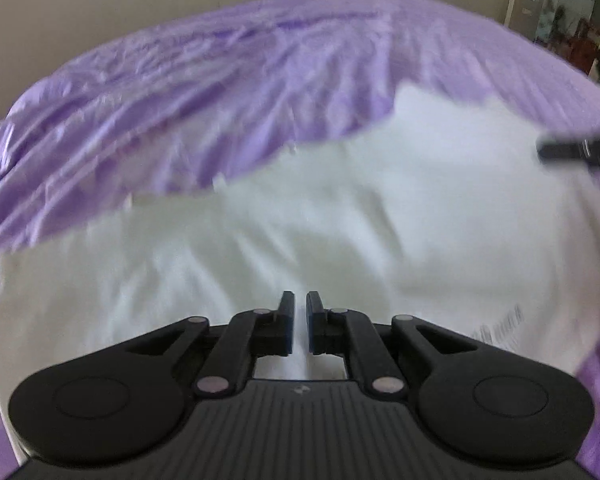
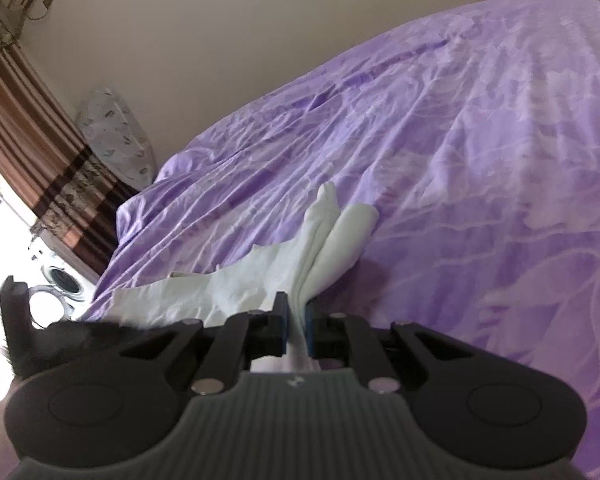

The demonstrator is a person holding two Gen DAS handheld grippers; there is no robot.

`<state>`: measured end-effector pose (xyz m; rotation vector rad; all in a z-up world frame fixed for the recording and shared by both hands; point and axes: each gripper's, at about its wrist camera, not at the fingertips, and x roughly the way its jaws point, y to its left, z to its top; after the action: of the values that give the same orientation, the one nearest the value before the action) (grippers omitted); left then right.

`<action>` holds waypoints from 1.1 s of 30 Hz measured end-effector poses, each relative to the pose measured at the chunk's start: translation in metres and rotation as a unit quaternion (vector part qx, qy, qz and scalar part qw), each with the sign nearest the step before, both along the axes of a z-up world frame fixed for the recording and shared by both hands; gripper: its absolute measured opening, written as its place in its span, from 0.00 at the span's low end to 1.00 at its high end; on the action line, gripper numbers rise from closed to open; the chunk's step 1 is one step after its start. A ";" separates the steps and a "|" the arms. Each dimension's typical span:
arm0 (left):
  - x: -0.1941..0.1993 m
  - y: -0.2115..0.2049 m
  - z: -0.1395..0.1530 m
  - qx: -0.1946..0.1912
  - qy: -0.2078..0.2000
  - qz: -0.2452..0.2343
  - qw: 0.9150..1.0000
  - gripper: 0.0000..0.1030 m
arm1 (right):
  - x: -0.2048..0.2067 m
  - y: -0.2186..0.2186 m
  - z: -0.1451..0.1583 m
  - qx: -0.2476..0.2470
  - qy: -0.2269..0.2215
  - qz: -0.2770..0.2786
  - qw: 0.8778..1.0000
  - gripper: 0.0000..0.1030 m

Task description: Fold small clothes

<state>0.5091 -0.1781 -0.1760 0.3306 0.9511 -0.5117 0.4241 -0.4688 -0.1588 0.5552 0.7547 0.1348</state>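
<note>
We see the white garment [image 1: 284, 248] spread over the purple bedsheet [image 1: 172, 92]. Our right gripper [image 2: 297, 320] is clamped on a bunched fold of it, cloth running between the fingers. Our left gripper [image 1: 298, 322] hangs over the fabric, fingers nearly together, gripping nothing we can see.

**Colours and patterns noted**

Garment [image 1: 260, 248]: white, faint dark print near one edge. Bedspread [image 2: 480, 140]: lilac, paler leaf pattern. Both grippers [image 1: 299, 320] [image 2: 296, 326]: black, blue pads. Curtain [image 2: 32, 128]: brown stripes. Wall [image 2: 220, 40]: beige.
</note>
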 end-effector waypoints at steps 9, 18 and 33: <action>-0.022 0.026 -0.007 -0.046 0.044 0.058 0.996 0.08 | -0.002 0.015 0.022 -0.007 -0.004 -0.003 1.000 0.03; -0.082 0.037 -0.008 -0.028 0.069 0.004 0.997 0.08 | 0.003 0.051 0.068 -0.062 -0.018 0.030 0.997 0.03; -0.091 0.155 0.062 -0.008 0.019 0.033 0.999 0.08 | 0.019 0.150 0.133 -0.121 0.012 0.073 0.990 0.03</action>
<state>0.4182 -0.0235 -0.1142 0.2750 0.9899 -0.4672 0.4433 -0.3183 -0.0259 0.2712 0.8228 0.1699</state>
